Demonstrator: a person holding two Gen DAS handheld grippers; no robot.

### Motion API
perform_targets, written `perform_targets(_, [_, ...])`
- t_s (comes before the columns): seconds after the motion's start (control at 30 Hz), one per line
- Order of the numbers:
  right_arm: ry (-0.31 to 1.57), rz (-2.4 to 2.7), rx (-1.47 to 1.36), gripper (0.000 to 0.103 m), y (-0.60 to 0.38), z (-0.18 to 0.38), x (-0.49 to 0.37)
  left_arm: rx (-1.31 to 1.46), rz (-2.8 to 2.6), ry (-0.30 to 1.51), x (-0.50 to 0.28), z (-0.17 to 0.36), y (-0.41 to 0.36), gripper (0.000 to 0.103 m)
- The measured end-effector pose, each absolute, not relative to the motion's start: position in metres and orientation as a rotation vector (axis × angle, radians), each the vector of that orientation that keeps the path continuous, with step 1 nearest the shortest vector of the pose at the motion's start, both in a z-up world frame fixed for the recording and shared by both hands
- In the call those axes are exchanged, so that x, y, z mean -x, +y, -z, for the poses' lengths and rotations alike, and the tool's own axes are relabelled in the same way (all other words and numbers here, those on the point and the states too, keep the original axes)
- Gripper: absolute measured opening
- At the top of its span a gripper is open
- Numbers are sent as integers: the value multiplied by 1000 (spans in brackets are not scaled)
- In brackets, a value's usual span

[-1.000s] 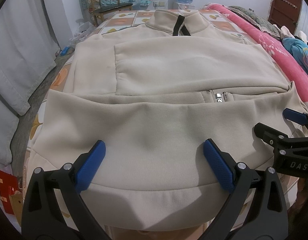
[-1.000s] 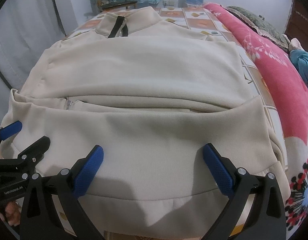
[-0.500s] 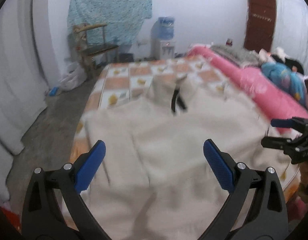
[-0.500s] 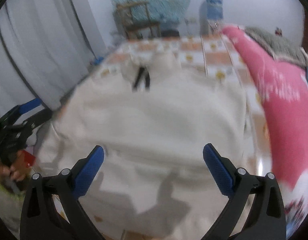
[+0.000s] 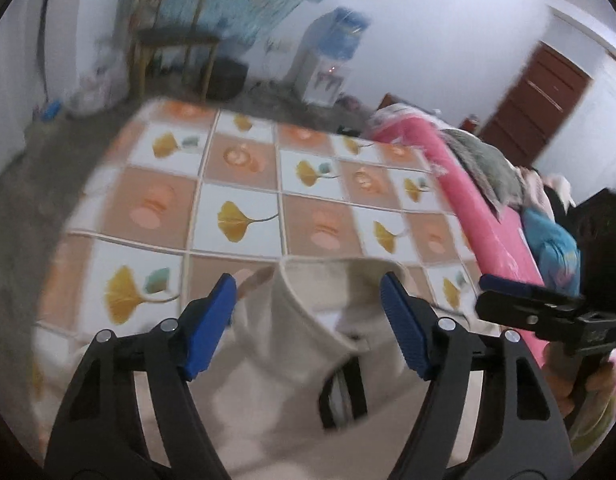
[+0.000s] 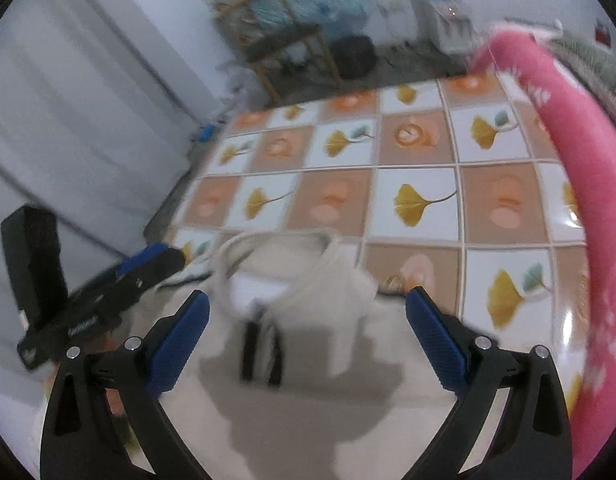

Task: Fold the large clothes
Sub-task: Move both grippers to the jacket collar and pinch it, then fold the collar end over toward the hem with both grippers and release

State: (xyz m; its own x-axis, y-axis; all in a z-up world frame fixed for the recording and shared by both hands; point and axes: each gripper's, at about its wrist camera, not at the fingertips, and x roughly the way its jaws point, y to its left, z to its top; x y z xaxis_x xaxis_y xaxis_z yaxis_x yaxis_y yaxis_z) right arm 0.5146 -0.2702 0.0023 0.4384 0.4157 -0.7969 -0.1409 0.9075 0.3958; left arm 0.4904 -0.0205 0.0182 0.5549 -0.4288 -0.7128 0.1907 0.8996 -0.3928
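Gaping wide, left gripper and right gripper flank the sweatshirt collar; door only leftward.

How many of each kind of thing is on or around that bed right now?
Cream jackets: 1
Patterned bed sheets: 1
Pink blankets: 1
Wooden chairs: 1
Water dispensers: 1
Handheld grippers, left and right: 2
Total: 7

No legible txt anywhere. Left gripper, seen from right wrist cam, has white lettering on its black body, too blurred to read. No readable labels, nos. or signs elsewhere.
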Motion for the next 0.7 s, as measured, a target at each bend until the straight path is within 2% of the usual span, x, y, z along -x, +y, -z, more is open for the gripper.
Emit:
perform_targets(0.13, [1155, -351, -325, 82, -266, 33, -551, 323, 347, 1006, -521, 14, -30, 65])
perform_targets(0.23, [1185, -354, -293, 72, -260, 52, -562, 304, 344, 1028, -525, 27, -35, 53])
perform_targets(0.3, [1206, -367, -285, 50, -256, 60, -562, 288, 353, 1052, -524, 33, -37, 25])
perform_targets(0.33, [1208, -378, -291, 44, -256, 60, -562, 272, 351, 1056, -523, 34, -39, 24])
perform_targets(0.37, [1204, -397, -299, 32, -256, 58, -559, 262, 352, 1047, -520, 33, -38, 21])
perform_targets(0.47, [1161, -412, -252, 24, -254, 40, -542, 220, 369, 1006, -508, 18, -36, 11])
perform_targets(0.7, [1025, -463, -152, 22, -262, -8, -470, 66, 462, 882, -436, -38, -39, 8])
